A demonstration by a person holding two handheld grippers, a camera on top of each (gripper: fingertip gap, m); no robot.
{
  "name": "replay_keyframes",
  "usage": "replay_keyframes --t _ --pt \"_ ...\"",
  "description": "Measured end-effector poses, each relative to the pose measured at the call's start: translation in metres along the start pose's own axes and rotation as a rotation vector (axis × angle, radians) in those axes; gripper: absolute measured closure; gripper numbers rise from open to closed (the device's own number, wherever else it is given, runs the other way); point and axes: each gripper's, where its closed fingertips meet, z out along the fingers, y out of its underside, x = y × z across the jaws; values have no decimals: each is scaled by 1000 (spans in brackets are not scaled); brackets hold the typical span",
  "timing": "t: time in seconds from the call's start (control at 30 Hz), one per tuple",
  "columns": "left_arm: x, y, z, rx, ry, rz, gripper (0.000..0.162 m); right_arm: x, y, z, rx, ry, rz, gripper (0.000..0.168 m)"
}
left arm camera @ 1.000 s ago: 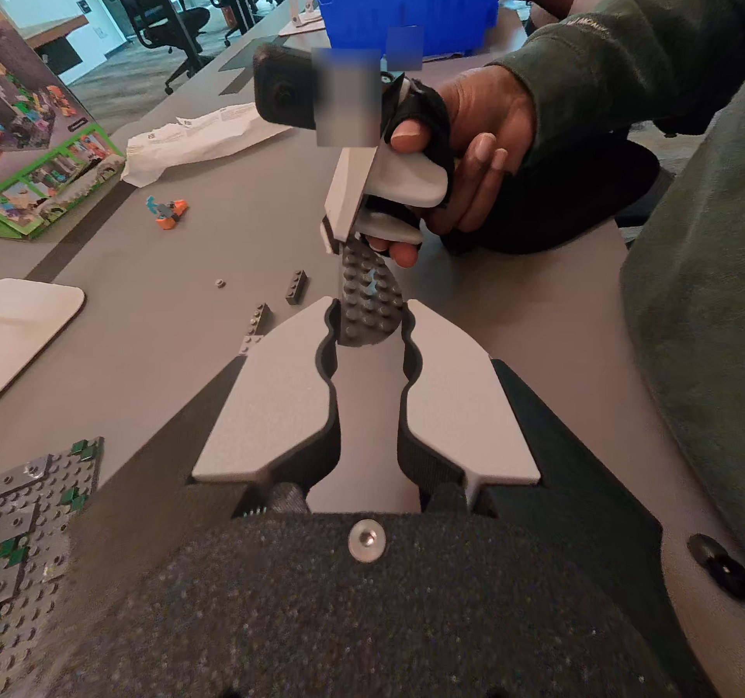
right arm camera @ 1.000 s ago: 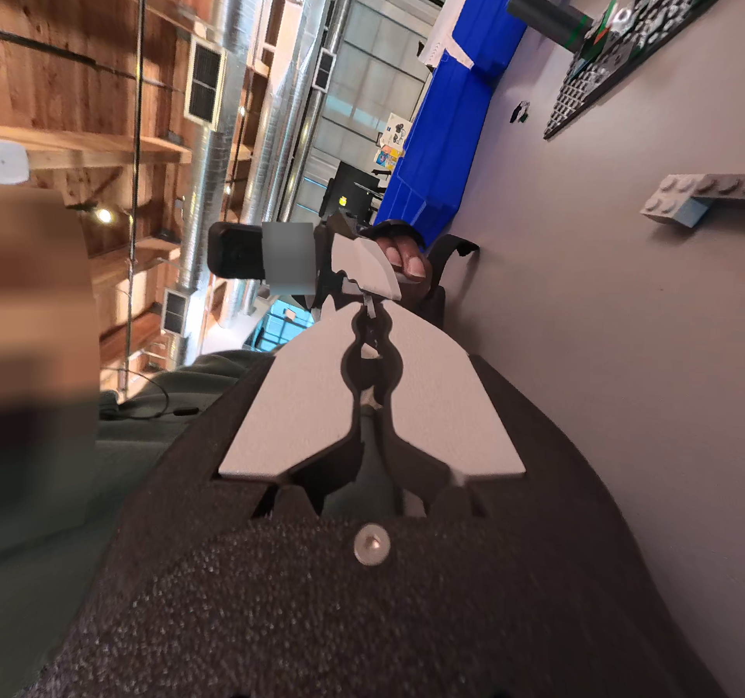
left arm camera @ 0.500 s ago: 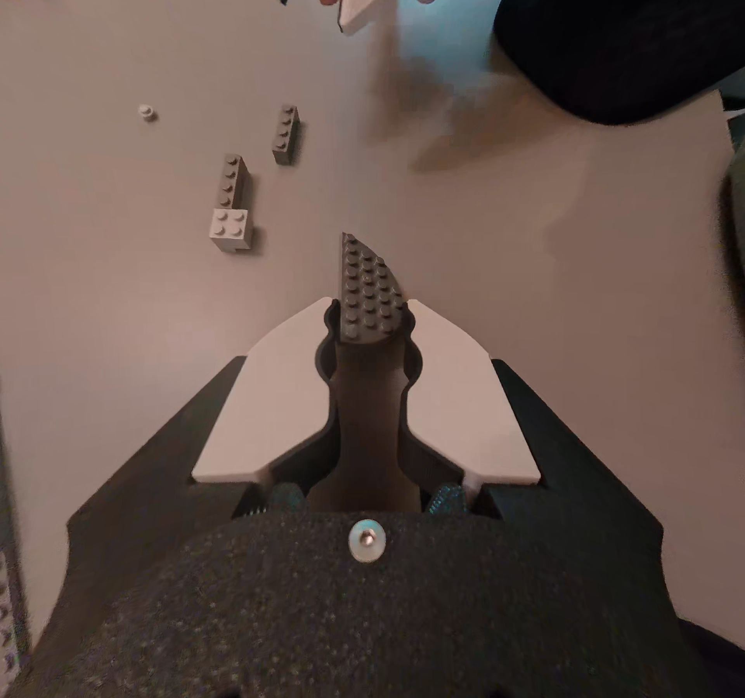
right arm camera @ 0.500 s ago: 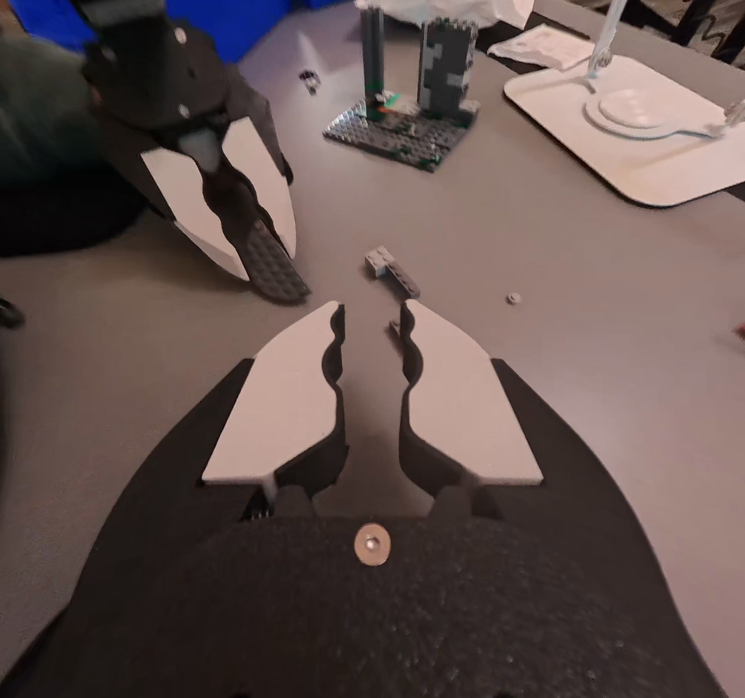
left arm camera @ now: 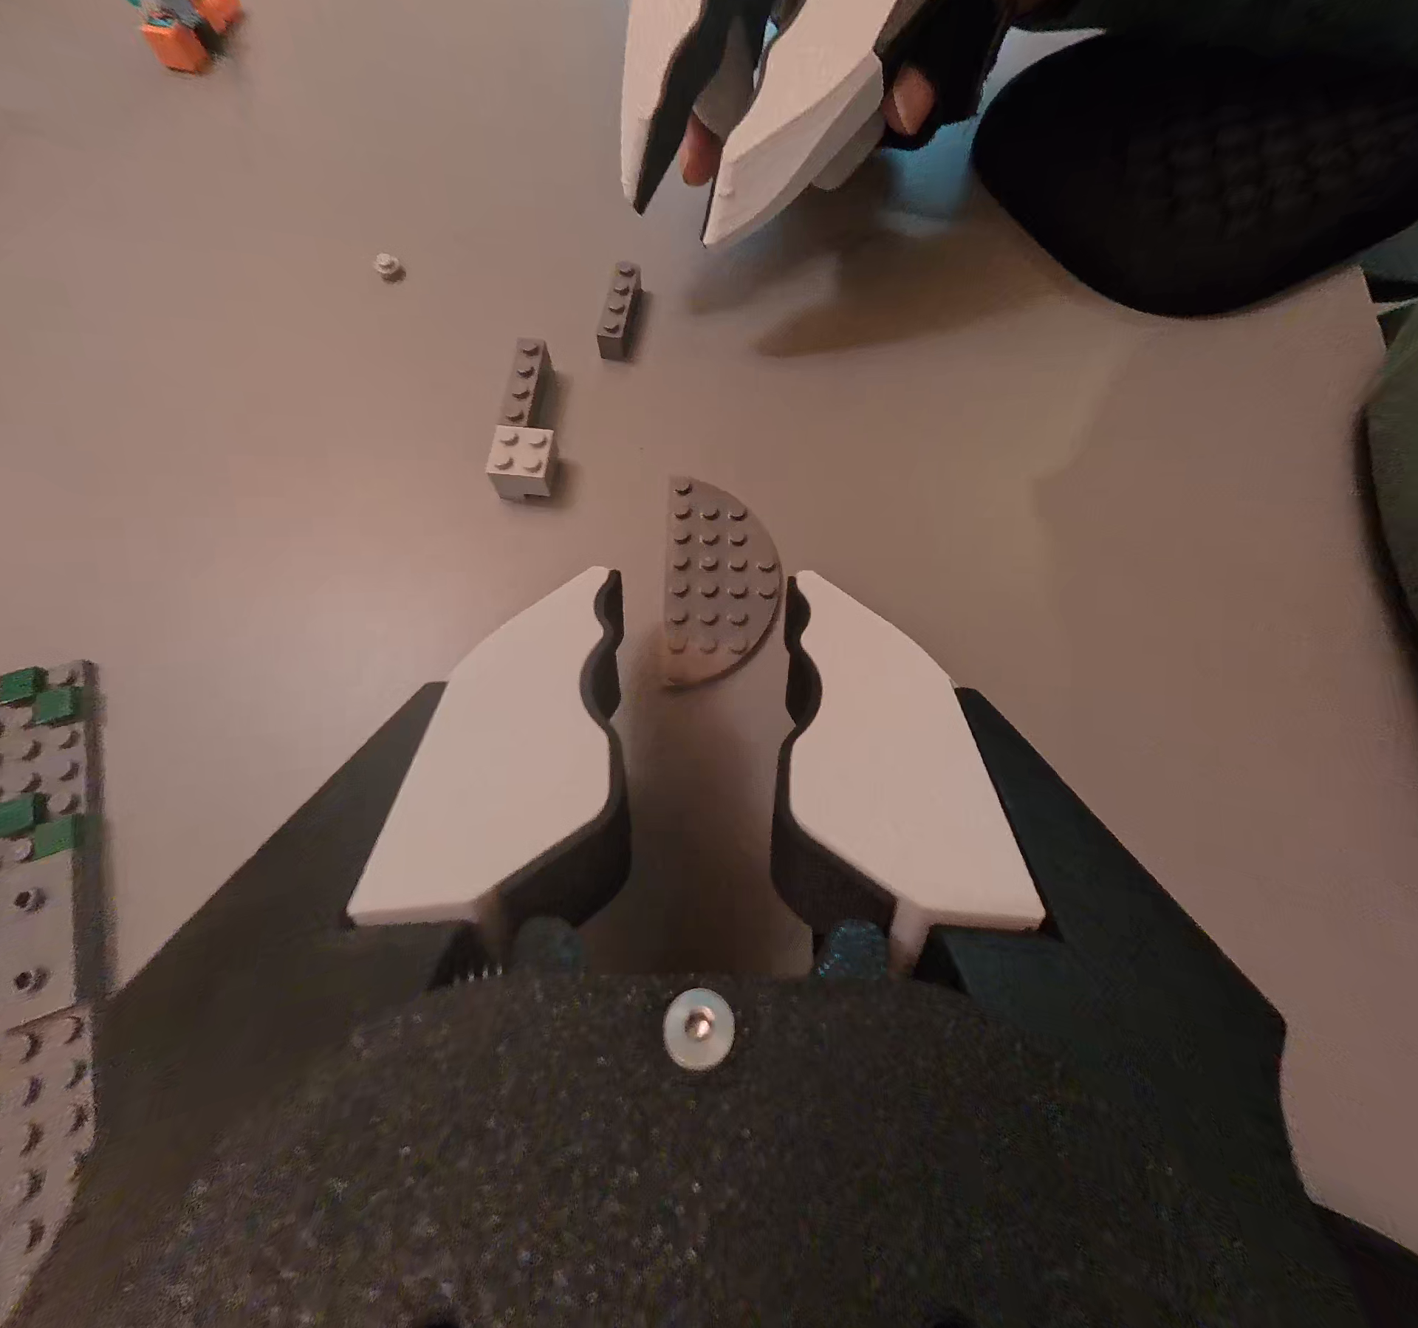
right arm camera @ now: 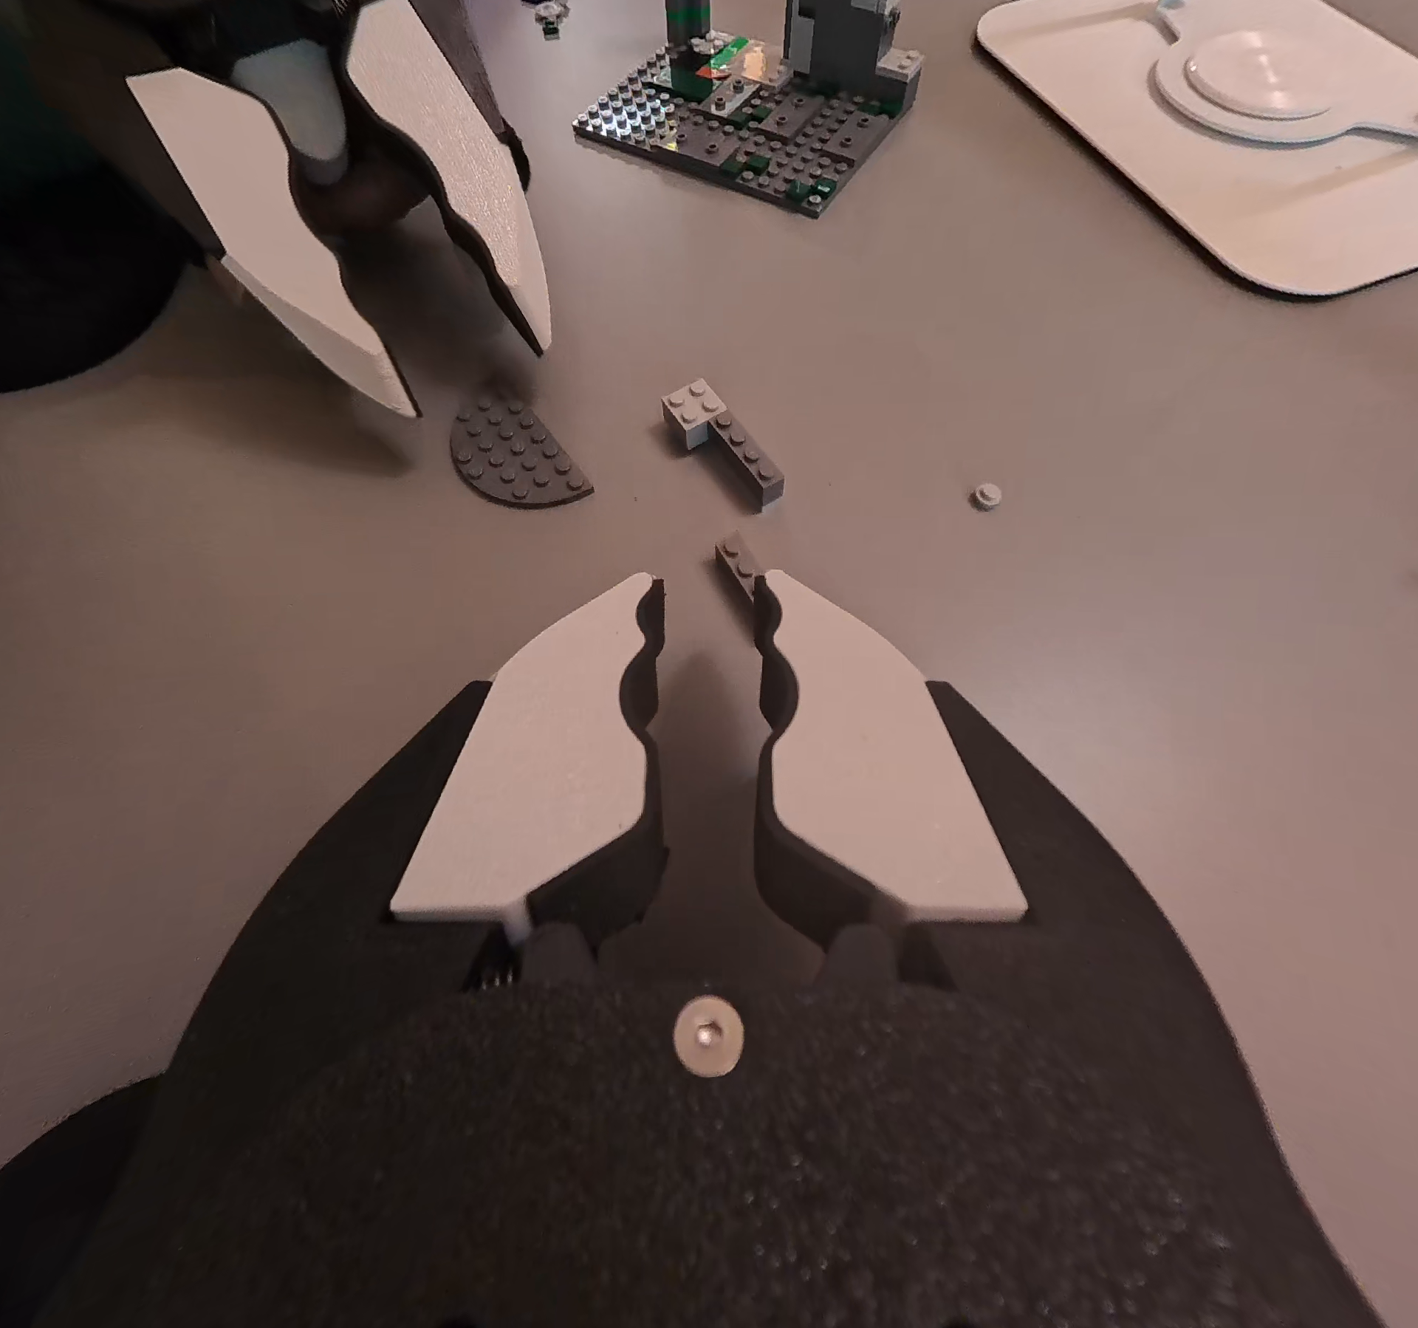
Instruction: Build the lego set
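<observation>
A dark grey half-round plate (left arm camera: 710, 547) lies flat on the grey table, just beyond and between my left gripper's fingertips. It also shows in the right wrist view (right arm camera: 514, 458). My left gripper (left arm camera: 704, 579) is open and empty; the right wrist view shows it (right arm camera: 474, 378) hovering just above the plate. My right gripper (right arm camera: 710, 584) is open and empty over the table. A dark grey 1x4 brick (right arm camera: 737, 558) lies at its right fingertip, partly hidden. The partly built model (right arm camera: 737, 132) with two grey towers stands farther back.
A light grey 2x2 brick (right arm camera: 694, 409) joined to a dark 1x4 brick (right arm camera: 748, 466) lies next to the plate. A small round stud (right arm camera: 986, 497) is to the right. A white tray (right arm camera: 1228, 102) is far right. An orange and teal piece (left arm camera: 180, 10) lies far left. Some 11 cm of space lies between my two pairs of fingers. My left tips are roughly 15 cm from the partly built model (right arm camera: 737, 132).
My left gripper has opened and released the half-round plate, which now lies flat on the table. My right gripper, which earlier held the plate too, has drawn back and hovers near the loose bricks.
</observation>
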Motion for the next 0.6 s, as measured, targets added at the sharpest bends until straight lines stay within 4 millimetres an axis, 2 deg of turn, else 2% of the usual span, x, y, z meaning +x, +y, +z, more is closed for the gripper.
replay_keyframes --t 0.17,0.27,0.37,0.53,0.6 --pt "-17 -6 0 7 -86 20 127 -2 -9 6 -28 -35 -118 148" --pt "-22 -9 3 16 -100 15 129 6 -9 20 -139 -76 -303 149" --pt "-22 -7 1 13 -133 33 132 8 -9 36 -231 -143 -400 148" --pt "-20 -2 -5 29 -176 69 137 9 -6 57 -308 -193 -451 149" --pt "-21 -5 -8 51 -177 61 138 9 -5 61 -317 -203 -438 156"
